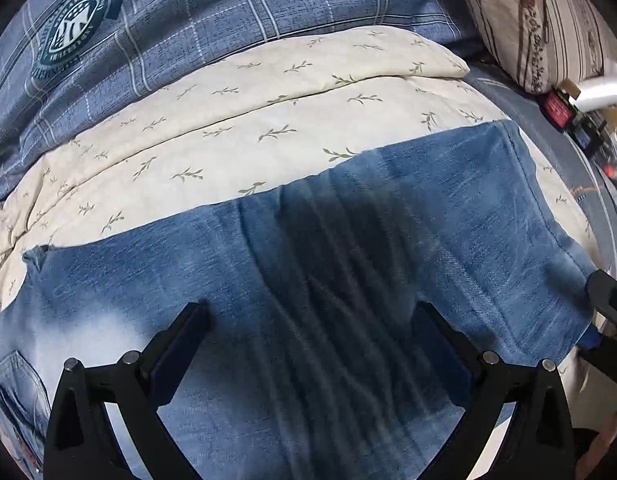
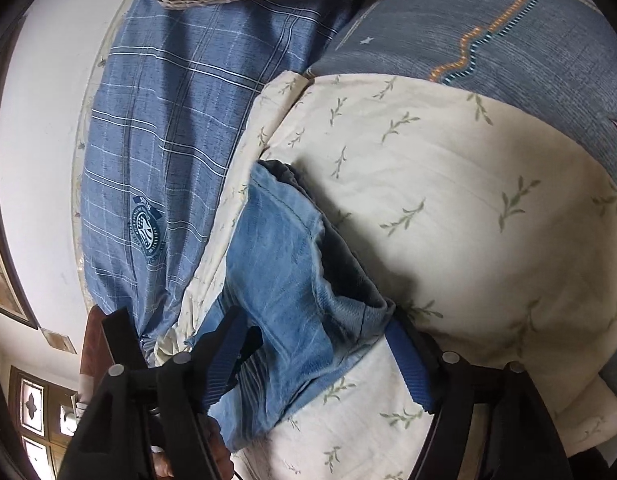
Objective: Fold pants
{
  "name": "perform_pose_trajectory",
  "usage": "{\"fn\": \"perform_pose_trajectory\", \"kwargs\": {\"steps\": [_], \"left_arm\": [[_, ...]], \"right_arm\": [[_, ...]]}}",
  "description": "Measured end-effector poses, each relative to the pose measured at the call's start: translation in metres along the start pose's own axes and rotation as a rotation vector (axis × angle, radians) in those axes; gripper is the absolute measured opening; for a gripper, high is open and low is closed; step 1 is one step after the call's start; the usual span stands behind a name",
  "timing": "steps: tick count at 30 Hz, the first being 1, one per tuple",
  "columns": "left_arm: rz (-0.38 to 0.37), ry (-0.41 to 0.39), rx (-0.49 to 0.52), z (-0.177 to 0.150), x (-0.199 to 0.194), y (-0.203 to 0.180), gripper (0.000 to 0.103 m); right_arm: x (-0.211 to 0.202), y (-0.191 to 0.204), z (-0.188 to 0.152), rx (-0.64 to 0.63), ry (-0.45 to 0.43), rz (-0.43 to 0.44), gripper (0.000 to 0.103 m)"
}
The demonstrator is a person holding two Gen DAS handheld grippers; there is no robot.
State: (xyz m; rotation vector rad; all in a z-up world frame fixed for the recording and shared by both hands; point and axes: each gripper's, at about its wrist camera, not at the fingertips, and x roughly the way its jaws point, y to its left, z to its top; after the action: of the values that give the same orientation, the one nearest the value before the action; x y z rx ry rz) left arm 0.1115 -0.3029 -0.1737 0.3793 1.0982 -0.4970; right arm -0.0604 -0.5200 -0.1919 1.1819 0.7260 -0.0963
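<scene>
Pants (image 1: 348,280) lie beneath both wide-spread hand-held grippers, left (image 1: 312,312) pitched steeply down, right (image 2: 320,324).

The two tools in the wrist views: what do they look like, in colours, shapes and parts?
Both tools are alike. The left tool has two black, wedge-shaped fingers that taper toward the tips, with dark blue pads on their inner faces and round silver pins at the base. The right tool has the same black frame and silver pins; its blue pads are ribbed. No cables or markings show.

A cream leaf-print quilt (image 1: 244,128) lay mid-frame; a blue plaid sheet (image 1: 228,8) with a round emblem (image 1: 74,32) filled the upper left, a striped floral pillow (image 1: 540,16) the upper right
</scene>
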Motion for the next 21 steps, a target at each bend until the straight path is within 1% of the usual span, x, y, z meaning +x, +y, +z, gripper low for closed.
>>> {"fn": "perform_pose_trajectory", "kwargs": {"steps": [2,4,5,6,7,8,10,12,14,15,17,18,20,21], "left_arm": [[0.003,-0.009,0.004,-0.008,-0.005,0.003,0.103],[0.023,-0.011,0.031,-0.020,-0.012,0.005,0.103],[0.051,-0.004,0.052,-0.028,-0.015,0.007,0.103],[0.072,0.002,0.064,-0.033,-0.015,0.009,0.103],[0.085,0.007,0.071,-0.039,-0.017,0.012,0.103],[0.089,0.009,0.074,-0.044,-0.020,0.014,0.103],[0.094,0.001,0.078,-0.056,-0.027,0.020,0.103],[0.131,-0.015,0.077,-0.064,-0.031,0.027,0.103],[0.158,-0.017,0.054,-0.067,-0.028,0.037,0.103],[0.152,-0.006,0.036,-0.067,-0.023,0.040,0.103],[0.107,-0.001,-0.016,-0.065,-0.018,0.047,0.103],[0.118,0.011,-0.034,-0.064,-0.016,0.048,0.103],[0.118,0.005,-0.029,-0.063,-0.015,0.047,0.103],[0.114,0.006,-0.030,-0.062,-0.014,0.048,0.103]], "right_arm": [[0.000,0.002,-0.001,-0.004,-0.011,0.007,0.075],[0.000,0.004,-0.002,-0.022,-0.018,-0.001,0.073],[0.000,0.006,-0.003,-0.033,-0.026,-0.011,0.067],[0.000,0.006,-0.003,-0.038,-0.034,-0.023,0.058],[-0.001,0.006,-0.003,-0.037,-0.038,-0.031,0.053],[0.000,0.005,-0.004,-0.029,-0.041,-0.042,0.041],[0.000,0.001,-0.004,-0.012,-0.048,-0.055,0.034],[0.000,-0.002,-0.004,-0.001,-0.047,-0.052,0.034],[0.001,0.000,-0.004,-0.011,-0.050,-0.059,0.034],[0.002,0.000,-0.004,-0.014,-0.048,-0.063,0.034],[0.004,0.000,-0.004,-0.016,-0.043,-0.069,0.035],[0.004,0.000,-0.004,-0.014,-0.043,-0.067,0.035],[0.004,0.000,-0.004,-0.017,-0.046,-0.065,0.035],[0.003,0.001,-0.004,-0.023,-0.049,-0.065,0.036]]}}
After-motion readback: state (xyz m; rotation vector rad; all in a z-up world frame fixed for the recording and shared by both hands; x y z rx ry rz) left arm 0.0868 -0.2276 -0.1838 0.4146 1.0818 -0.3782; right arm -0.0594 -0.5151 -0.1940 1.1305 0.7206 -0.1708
